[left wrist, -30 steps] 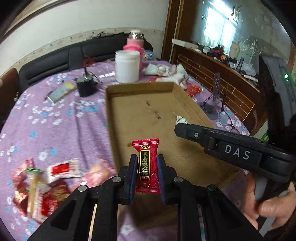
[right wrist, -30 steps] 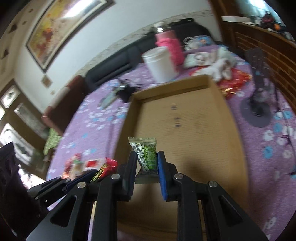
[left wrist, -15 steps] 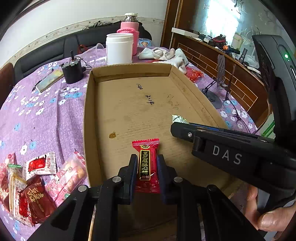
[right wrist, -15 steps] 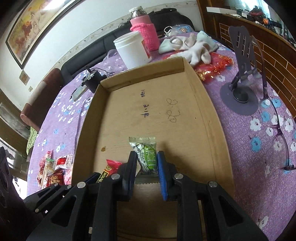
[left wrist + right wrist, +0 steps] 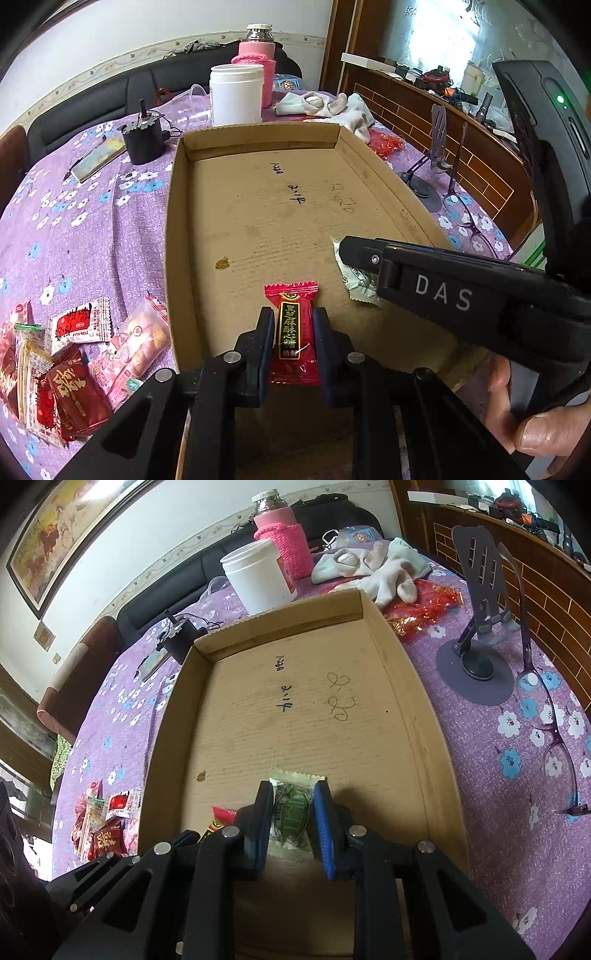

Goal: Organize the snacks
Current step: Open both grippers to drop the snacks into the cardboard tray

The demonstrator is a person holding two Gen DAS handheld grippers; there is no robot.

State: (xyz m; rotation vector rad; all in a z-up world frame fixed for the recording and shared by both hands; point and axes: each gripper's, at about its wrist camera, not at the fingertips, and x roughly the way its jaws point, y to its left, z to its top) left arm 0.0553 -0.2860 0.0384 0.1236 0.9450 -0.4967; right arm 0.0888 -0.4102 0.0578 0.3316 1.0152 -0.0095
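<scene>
Left tool (image 5: 290,334) pinches red candy (image 5: 292,328) lengthwise (pointing forward).

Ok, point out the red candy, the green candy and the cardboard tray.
red candy (image 5: 291,325), left wrist view, on its black label.
green candy (image 5: 291,812), right wrist view, wrapper's printed middle.
cardboard tray (image 5: 384,635), right wrist view, right wall.

Green candy (image 5: 356,280) half-hidden (behind tongs (image 5: 373,273)).

A purple floral tablecloth (image 5: 480,760) carries a cardboard tray (image 5: 413,701), white jar (image 5: 258,578) — and loose snack packets (image 5: 74,354).
</scene>
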